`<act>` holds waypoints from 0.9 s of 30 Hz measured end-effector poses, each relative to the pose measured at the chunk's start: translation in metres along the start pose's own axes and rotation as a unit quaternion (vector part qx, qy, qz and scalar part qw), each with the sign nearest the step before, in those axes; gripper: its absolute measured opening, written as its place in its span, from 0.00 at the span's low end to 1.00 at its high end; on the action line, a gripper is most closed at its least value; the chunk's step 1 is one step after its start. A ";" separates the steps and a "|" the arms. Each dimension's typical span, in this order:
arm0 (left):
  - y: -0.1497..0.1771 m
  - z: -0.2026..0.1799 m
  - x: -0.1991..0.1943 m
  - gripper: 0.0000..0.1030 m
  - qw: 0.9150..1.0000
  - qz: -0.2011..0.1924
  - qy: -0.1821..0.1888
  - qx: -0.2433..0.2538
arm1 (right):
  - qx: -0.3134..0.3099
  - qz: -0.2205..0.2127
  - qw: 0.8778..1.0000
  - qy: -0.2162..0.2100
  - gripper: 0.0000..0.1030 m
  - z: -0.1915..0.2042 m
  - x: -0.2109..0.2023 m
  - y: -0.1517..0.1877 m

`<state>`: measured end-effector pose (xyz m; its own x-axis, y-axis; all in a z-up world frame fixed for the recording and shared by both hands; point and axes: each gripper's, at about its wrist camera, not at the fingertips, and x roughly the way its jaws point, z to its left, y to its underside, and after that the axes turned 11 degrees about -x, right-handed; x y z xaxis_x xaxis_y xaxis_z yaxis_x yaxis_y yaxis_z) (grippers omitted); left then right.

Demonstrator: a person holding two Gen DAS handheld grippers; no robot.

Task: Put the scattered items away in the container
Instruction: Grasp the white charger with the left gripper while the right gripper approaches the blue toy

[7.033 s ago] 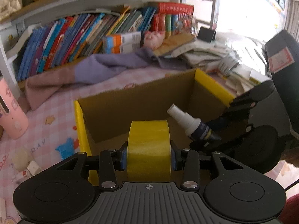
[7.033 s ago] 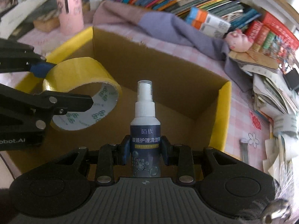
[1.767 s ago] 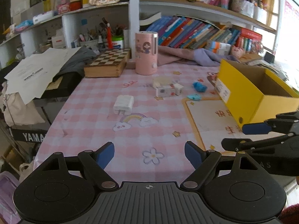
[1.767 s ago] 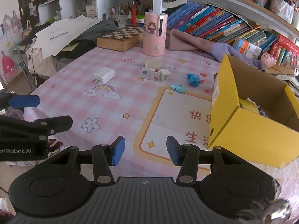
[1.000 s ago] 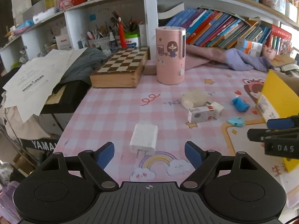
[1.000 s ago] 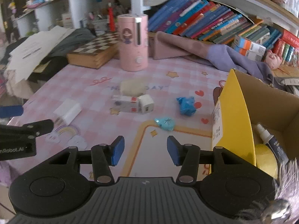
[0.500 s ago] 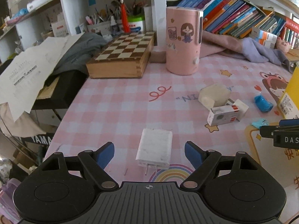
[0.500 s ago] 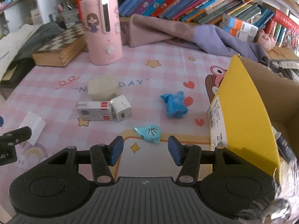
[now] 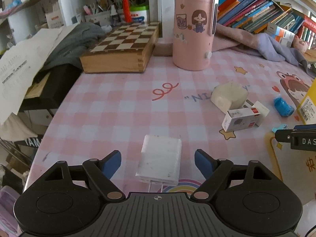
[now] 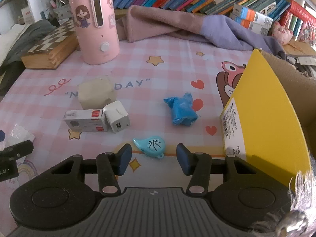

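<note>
The white charger [image 9: 160, 159] lies flat on the pink checked tabletop [image 9: 118, 118] between the left gripper [image 9: 158, 163] fingers, which are wide, closing, untouching. The teardrop tag [image 10: 150, 144] lies between the narrower, closing right gripper [image 10: 153, 159] fingers beside the yellow box [image 10: 264, 118].

black ribbed gripper bodies [image 9: 158, 163] — blue-padded jaws, silver screws, round side discs

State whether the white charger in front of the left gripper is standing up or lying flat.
Lying flat. The white charger rests on its broad face on the checked tablecloth, prongs pointing toward the camera.
</note>
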<state>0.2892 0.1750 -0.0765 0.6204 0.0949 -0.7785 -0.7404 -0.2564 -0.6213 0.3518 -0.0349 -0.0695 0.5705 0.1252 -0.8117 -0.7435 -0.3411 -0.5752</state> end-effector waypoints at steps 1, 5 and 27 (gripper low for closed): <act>0.000 0.000 0.002 0.73 1.000 0.002 0.001 -0.001 | 0.000 0.003 1.000 -0.001 0.46 -0.001 0.002 -0.001; 0.000 0.003 0.008 0.54 1.000 0.015 0.006 -0.008 | -0.002 0.007 1.000 -0.003 0.43 -0.001 0.008 -0.001; 0.001 0.003 -0.033 0.40 0.998 -0.014 0.052 -0.045 | -0.037 -0.028 0.998 -0.049 0.30 0.004 -0.021 -0.002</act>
<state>0.2673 0.1741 -0.0518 0.6677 0.0052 -0.7444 -0.6986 -0.3409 -0.6291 0.3402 -0.0334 -0.0520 0.5705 0.2360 -0.7866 -0.6813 -0.3988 -0.6138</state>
